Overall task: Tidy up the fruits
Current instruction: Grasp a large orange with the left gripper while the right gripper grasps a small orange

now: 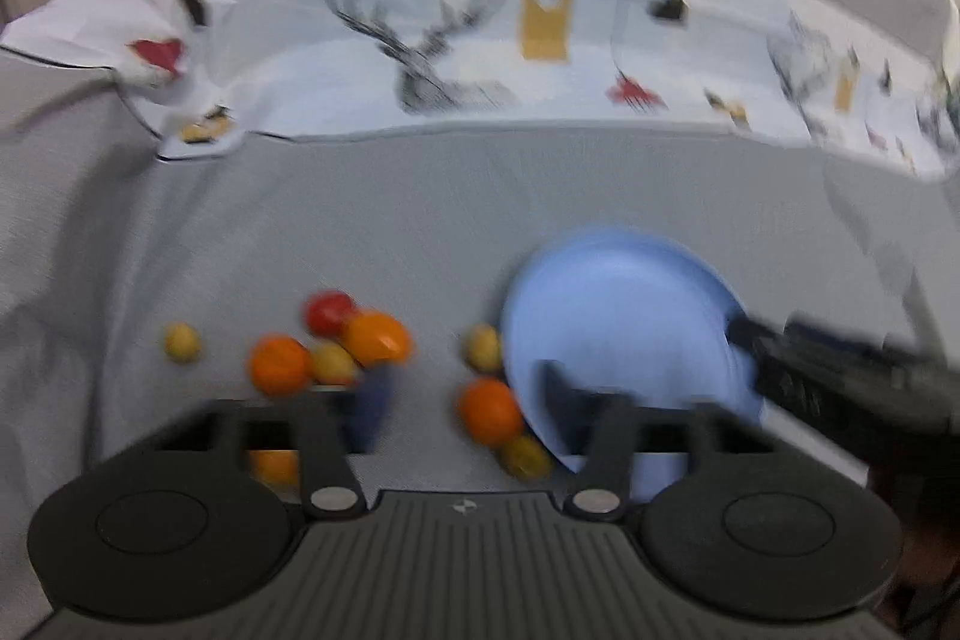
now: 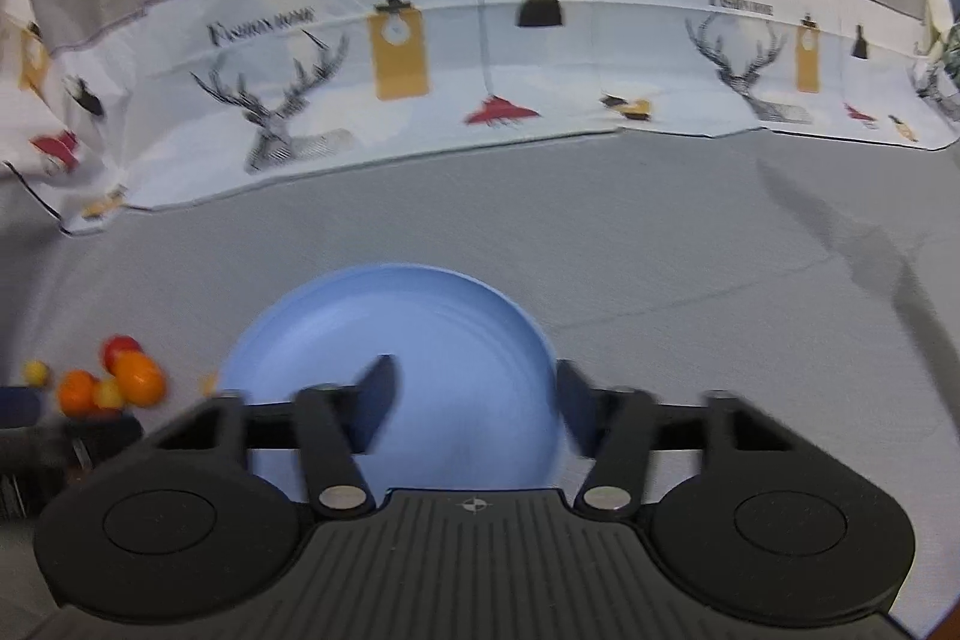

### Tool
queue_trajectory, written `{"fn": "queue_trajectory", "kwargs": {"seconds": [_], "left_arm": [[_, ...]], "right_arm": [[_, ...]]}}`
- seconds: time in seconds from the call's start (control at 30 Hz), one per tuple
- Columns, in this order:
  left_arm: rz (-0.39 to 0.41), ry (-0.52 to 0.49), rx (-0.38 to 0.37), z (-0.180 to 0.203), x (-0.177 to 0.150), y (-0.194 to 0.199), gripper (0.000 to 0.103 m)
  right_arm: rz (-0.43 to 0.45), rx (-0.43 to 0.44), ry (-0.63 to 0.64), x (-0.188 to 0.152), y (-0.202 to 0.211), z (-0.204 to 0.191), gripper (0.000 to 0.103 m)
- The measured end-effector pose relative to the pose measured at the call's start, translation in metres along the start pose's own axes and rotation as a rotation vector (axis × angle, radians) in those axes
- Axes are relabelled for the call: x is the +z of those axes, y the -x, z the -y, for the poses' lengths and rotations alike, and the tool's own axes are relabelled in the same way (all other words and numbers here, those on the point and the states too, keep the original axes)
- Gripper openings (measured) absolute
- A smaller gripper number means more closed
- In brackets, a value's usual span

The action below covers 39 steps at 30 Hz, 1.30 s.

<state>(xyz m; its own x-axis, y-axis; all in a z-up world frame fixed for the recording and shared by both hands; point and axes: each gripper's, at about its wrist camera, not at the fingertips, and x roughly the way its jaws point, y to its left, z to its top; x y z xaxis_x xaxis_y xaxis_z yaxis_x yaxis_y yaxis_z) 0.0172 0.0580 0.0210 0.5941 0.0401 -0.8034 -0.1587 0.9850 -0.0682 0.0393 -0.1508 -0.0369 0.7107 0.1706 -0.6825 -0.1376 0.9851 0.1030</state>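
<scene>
A blue plate [image 1: 618,316] lies on the grey cloth; it also shows in the right wrist view [image 2: 444,340]. Several small fruits lie left of it: orange ones [image 1: 279,364] [image 1: 489,409], a red one [image 1: 327,311], and yellow ones [image 1: 182,342]. The same cluster shows at the left of the right wrist view [image 2: 138,376]. My left gripper [image 1: 468,403] is open and empty, low over the cloth between the fruit cluster and the plate. My right gripper [image 2: 474,400] is open and empty above the plate's near edge; it shows at the right of the left wrist view [image 1: 840,382].
A white printed cloth with deer and lamp pictures [image 2: 480,70] hangs along the back, over grey fabric. The grey cloth [image 2: 720,280] is wrinkled at the right.
</scene>
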Motion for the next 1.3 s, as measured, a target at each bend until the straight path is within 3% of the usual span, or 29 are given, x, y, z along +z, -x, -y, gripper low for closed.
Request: {"fn": "queue_trajectory", "kwargs": {"seconds": [0.03, 0.1, 0.2, 0.23, 0.33, 0.4, 0.7, 0.77, 0.83, 1.0, 1.3], "left_arm": [[0.023, 0.026, 0.004, -0.015, 0.009, 0.003, 0.017], [0.058, 0.079, 0.02, -0.044, 0.023, 0.006, 0.011], [0.083, 0.173, 0.051, -0.084, 0.025, 0.001, 0.011], [0.054, 0.206, 0.052, -0.097, 0.02, -0.007, 0.011], [-0.151, 0.364, 0.035, -0.127, 0.0, -0.037, 0.012], [-0.178, 0.415, -0.016, -0.134, -0.002, -0.043, 0.015], [-0.244, 0.27, -0.012, -0.116, -0.009, -0.057, 0.049], [-0.251, 0.24, -0.007, -0.112, -0.01, -0.06, 0.051], [-0.261, 0.224, -0.001, -0.11, -0.012, -0.063, 0.053], [-0.28, 0.205, 0.007, -0.106, -0.013, -0.069, 0.053], [-0.32, 0.137, 0.033, -0.094, -0.016, -0.077, 0.052]], "right_arm": [[0.006, 0.025, -0.002, 0.001, 0.001, -0.005, 0.034], [0.032, 0.079, 0.007, 0.002, 0.004, -0.017, 0.028], [0.053, 0.157, 0.037, 0.003, 0.008, -0.037, 0.028], [0.047, 0.194, 0.046, 0.003, 0.007, -0.043, 0.028], [0.016, 0.247, 0.123, -0.001, 0.001, -0.066, 0.028], [-0.009, 0.273, 0.207, -0.005, -0.004, -0.082, 0.028], [0.049, 0.153, 0.737, -0.06, -0.025, -0.15, 0.028], [0.071, 0.111, 0.814, -0.071, -0.028, -0.156, 0.033], [0.07, 0.086, 0.855, -0.076, -0.032, -0.158, 0.04], [0.045, 0.058, 0.934, -0.091, -0.039, -0.16, 0.039], [0.107, 0.074, 0.983, -0.094, -0.025, -0.161, 0.036]]}}
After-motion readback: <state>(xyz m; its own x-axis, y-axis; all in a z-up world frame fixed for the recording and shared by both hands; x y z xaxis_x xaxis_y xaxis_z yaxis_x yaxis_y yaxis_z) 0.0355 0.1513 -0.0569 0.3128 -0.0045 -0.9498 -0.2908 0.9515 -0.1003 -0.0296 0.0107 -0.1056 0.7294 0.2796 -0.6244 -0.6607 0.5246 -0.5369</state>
